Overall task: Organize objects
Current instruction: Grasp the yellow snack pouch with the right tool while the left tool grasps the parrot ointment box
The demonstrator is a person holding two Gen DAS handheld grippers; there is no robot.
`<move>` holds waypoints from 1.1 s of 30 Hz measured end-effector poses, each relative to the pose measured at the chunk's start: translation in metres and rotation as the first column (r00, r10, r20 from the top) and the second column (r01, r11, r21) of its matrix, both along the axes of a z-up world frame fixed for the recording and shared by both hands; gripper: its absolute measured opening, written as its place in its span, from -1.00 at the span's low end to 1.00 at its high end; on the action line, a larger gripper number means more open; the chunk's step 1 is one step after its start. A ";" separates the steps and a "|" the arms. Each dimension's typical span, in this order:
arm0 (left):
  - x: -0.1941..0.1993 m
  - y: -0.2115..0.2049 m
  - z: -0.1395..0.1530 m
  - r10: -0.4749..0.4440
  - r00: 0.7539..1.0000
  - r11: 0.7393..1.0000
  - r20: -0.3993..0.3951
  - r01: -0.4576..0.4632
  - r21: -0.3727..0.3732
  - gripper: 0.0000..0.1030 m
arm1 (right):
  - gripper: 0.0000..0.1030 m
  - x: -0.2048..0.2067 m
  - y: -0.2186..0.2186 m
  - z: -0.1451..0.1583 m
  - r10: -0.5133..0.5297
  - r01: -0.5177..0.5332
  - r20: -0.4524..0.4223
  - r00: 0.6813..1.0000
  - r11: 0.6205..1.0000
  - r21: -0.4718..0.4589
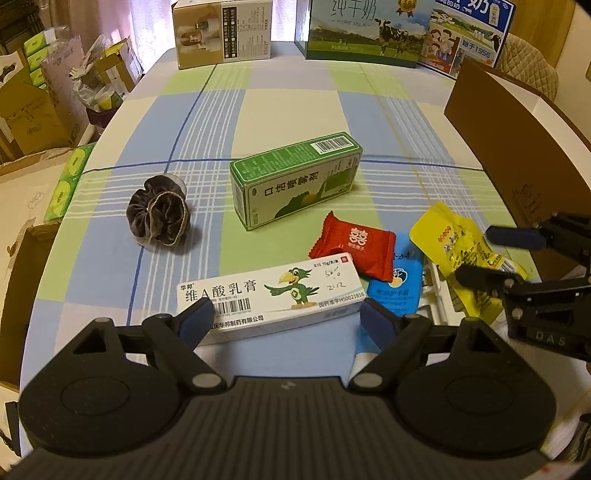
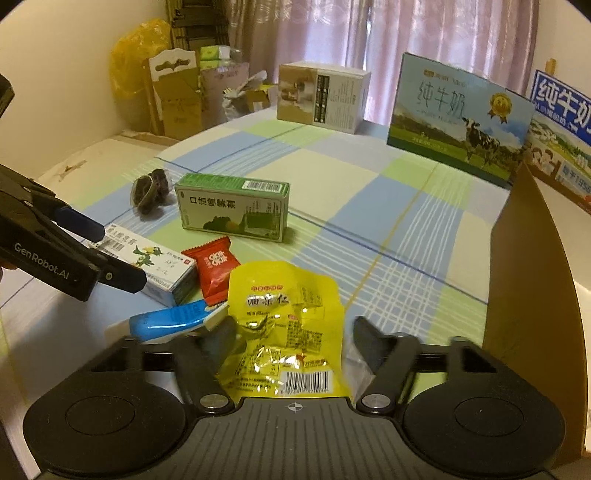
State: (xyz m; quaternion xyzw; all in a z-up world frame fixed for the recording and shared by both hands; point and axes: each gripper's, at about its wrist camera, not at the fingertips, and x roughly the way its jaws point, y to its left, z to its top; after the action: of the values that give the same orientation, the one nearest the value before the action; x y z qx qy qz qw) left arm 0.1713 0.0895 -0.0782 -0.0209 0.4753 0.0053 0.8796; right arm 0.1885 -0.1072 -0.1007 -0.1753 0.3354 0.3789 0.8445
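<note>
A white ointment box with a green bird [image 1: 269, 299] lies between the open fingers of my left gripper [image 1: 288, 317]; contact is unclear. It also shows in the right wrist view [image 2: 147, 264]. My right gripper [image 2: 291, 339] is open around a yellow snack packet [image 2: 284, 325], which shows at the right of the left wrist view [image 1: 454, 243]. A red candy [image 1: 354, 245], a blue sachet [image 1: 397, 284], a green box [image 1: 295, 181] and a dark scrunchie [image 1: 159, 216] lie on the checked cloth.
A brown cardboard box [image 1: 517, 147] stands at the right, close to my right gripper [image 1: 491, 254]. Milk cartons [image 1: 362, 33] and a beige box [image 1: 221, 33] line the far edge. Cardboard clutter [image 1: 33, 110] sits beyond the left edge.
</note>
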 end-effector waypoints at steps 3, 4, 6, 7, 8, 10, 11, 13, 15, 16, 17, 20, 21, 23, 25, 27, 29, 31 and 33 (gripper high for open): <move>0.001 0.001 -0.001 0.005 1.000 1.000 -0.006 -0.005 -0.001 0.63 | 0.40 0.008 0.004 -0.002 0.028 -0.028 -0.008 1.000 1.000 -0.008; 0.002 0.002 -0.002 0.006 1.000 1.000 -0.007 -0.006 -0.003 0.62 | 0.40 0.011 0.005 -0.004 0.036 -0.036 -0.019 0.999 0.999 -0.008; 0.002 0.002 -0.002 0.007 1.000 1.000 -0.008 -0.007 -0.004 0.62 | 0.40 0.019 0.007 -0.008 0.041 -0.041 -0.061 0.997 0.999 -0.010; 0.002 0.002 -0.002 0.007 1.000 1.000 -0.008 -0.007 -0.003 0.63 | 0.40 0.021 0.006 -0.009 0.045 -0.044 -0.074 0.996 0.999 0.009; 0.002 0.003 -0.002 0.008 1.000 1.000 -0.008 -0.008 -0.003 0.62 | 0.40 0.023 0.005 -0.010 0.048 -0.046 -0.084 0.995 0.999 0.021; 0.003 0.004 -0.003 0.012 1.000 1.000 -0.011 -0.012 -0.005 0.62 | 0.38 0.023 0.004 -0.010 0.059 -0.056 -0.082 0.995 0.998 0.033; 0.003 0.004 -0.004 0.013 1.000 1.000 -0.013 -0.013 -0.006 0.62 | 0.35 0.021 0.003 -0.011 0.069 -0.067 -0.074 0.995 0.997 0.034; 0.004 0.004 -0.004 0.013 1.000 1.000 -0.014 -0.013 -0.005 0.62 | 0.16 0.018 0.004 -0.010 0.086 -0.084 -0.060 0.995 0.996 0.032; 0.004 0.003 -0.004 0.008 1.000 1.000 -0.011 -0.008 -0.001 0.62 | 0.12 0.017 0.004 -0.009 0.091 -0.088 -0.057 0.994 0.995 0.038; 0.004 0.002 -0.003 0.005 1.000 1.000 -0.008 -0.005 0.000 0.62 | 0.10 0.017 0.004 -0.009 0.091 -0.089 -0.057 0.994 0.995 0.042; 0.003 0.002 -0.002 0.002 1.000 1.000 -0.004 -0.002 0.003 0.62 | 0.09 0.017 0.004 -0.008 0.086 -0.084 -0.054 0.995 0.995 0.045; 0.002 0.001 -0.002 -0.006 1.000 1.000 0.005 0.005 0.030 0.63 | 0.07 0.017 -0.001 -0.003 0.063 -0.060 -0.038 0.997 0.996 0.066; 0.001 0.001 -0.002 -0.008 1.000 0.999 0.008 0.008 0.043 0.63 | 0.07 0.017 -0.005 0.000 0.048 -0.045 -0.034 0.998 0.996 0.082; 0.000 0.002 -0.001 -0.019 1.000 0.997 0.018 0.017 0.073 0.63 | 0.07 0.020 -0.012 0.006 0.012 -0.006 -0.047 0.999 0.994 0.112; -0.001 0.004 -0.001 -0.037 0.999 0.995 0.029 0.034 0.096 0.63 | 0.08 0.022 -0.020 0.010 -0.025 0.034 -0.073 0.997 0.990 0.133; 0.000 0.006 -0.002 -0.063 0.998 0.992 0.030 0.059 0.115 0.65 | 0.08 0.023 -0.028 0.013 -0.053 0.066 -0.094 0.994 0.988 0.143; 0.000 0.009 -0.006 -0.094 0.995 0.987 0.023 0.090 0.130 0.65 | 0.08 0.022 -0.034 0.016 -0.071 0.087 -0.108 0.992 0.984 0.153; 0.000 0.010 -0.009 -0.128 0.992 0.982 0.017 0.124 0.145 0.66 | 0.08 0.021 -0.039 0.020 -0.093 0.112 -0.121 0.988 0.979 0.168; 0.000 0.008 -0.012 -0.167 0.986 0.973 0.015 0.163 0.163 0.66 | 0.08 0.022 -0.043 0.024 -0.117 0.141 -0.139 0.983 0.973 0.182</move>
State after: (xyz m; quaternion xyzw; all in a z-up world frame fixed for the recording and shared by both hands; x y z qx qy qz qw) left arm 0.1712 0.0979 -0.0900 0.0900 0.4608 -0.0296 0.8824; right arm 0.2104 -0.1503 -0.0769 -0.0465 0.3613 0.3640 0.8572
